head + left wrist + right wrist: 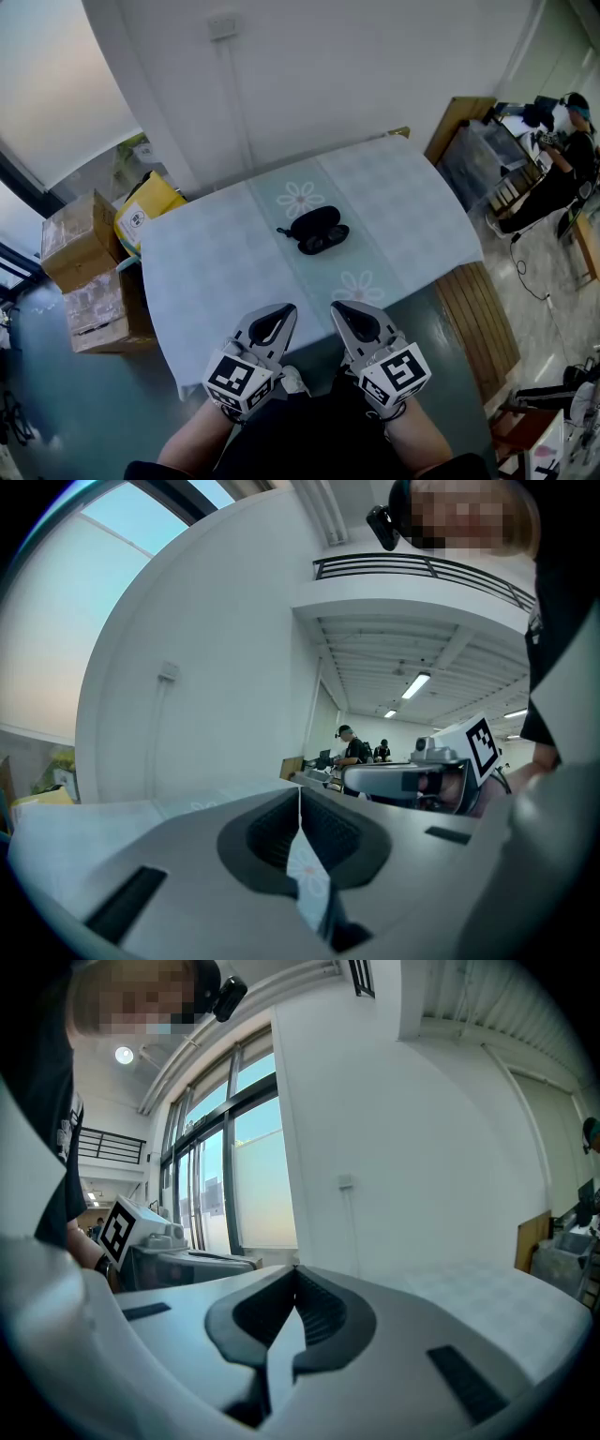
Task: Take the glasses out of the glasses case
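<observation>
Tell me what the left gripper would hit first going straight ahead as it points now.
Probably the pale blue checked tablecloth just ahead of the left gripper; the open black glasses case lies farther on, slightly right. Height is unclear.

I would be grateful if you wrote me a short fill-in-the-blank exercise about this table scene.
1. The glasses case on the tablecloth is ____ in colour.
2. It lies between two printed ____.
3. The left tool and the right tool both have their jaws ____, with nothing between them.
4. The cardboard boxes stand on the floor at the person's ____ side.

Missing words: black; flowers; shut; left.
</observation>
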Tool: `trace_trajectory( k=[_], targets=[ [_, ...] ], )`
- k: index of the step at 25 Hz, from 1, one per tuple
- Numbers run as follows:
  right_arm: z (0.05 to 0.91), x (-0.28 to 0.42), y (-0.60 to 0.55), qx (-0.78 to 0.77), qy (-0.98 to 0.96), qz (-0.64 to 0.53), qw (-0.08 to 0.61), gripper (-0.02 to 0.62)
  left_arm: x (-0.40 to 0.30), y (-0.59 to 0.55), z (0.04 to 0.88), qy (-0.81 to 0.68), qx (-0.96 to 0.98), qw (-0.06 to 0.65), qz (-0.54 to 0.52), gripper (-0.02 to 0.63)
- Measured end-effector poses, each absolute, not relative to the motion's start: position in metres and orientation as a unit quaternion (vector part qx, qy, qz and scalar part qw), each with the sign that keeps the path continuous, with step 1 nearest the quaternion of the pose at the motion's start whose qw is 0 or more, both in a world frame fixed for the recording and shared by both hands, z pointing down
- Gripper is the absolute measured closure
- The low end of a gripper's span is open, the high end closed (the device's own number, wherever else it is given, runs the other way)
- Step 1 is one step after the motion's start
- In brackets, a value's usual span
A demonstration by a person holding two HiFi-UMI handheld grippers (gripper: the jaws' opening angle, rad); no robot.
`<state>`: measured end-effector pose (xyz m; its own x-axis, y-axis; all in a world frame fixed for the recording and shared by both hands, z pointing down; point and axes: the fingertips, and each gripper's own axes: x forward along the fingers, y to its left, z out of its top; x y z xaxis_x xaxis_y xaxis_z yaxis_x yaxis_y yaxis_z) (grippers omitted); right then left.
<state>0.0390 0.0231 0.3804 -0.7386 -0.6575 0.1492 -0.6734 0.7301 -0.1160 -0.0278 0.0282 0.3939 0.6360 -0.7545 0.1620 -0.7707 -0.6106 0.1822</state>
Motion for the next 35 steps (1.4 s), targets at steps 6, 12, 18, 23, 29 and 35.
trace_trajectory(
  k=[6, 12, 18, 23, 29, 35],
  targets=[
    [0.3807, 0.0397, 0.0229, 0.363, -0.927, 0.085, 0.048, 0.572, -0.029, 0.0295, 0.3939, -0.426, 0.896, 0.12, 0.034, 0.575],
    [0.381, 0.0399, 0.0238, 0.362, -0.927, 0.085, 0.05, 0.572, -0.0283, 0.0302, 0.3935, -0.425, 0.897, 0.119, 0.034, 0.575],
    [0.38, 0.0399, 0.0263, 0.359, -0.928, 0.084, 0.048, 0.572, -0.0263, 0.0331, 0.3936, -0.425, 0.897, 0.119, 0.034, 0.575],
    [0.3809, 0.0387, 0.026, 0.356, -0.929, 0.086, 0.05, 0.572, -0.0268, 0.0335, 0.3933, -0.425, 0.897, 0.117, 0.036, 0.575],
    [0.3791, 0.0363, 0.0265, 0.354, -0.93, 0.083, 0.052, 0.572, -0.029, 0.0356, 0.3915, -0.426, 0.897, 0.117, 0.033, 0.575],
    [0.3754, 0.0335, 0.0225, 0.358, -0.929, 0.077, 0.052, 0.572, -0.0323, 0.0384, 0.3889, -0.423, 0.898, 0.114, 0.032, 0.575]
  ],
)
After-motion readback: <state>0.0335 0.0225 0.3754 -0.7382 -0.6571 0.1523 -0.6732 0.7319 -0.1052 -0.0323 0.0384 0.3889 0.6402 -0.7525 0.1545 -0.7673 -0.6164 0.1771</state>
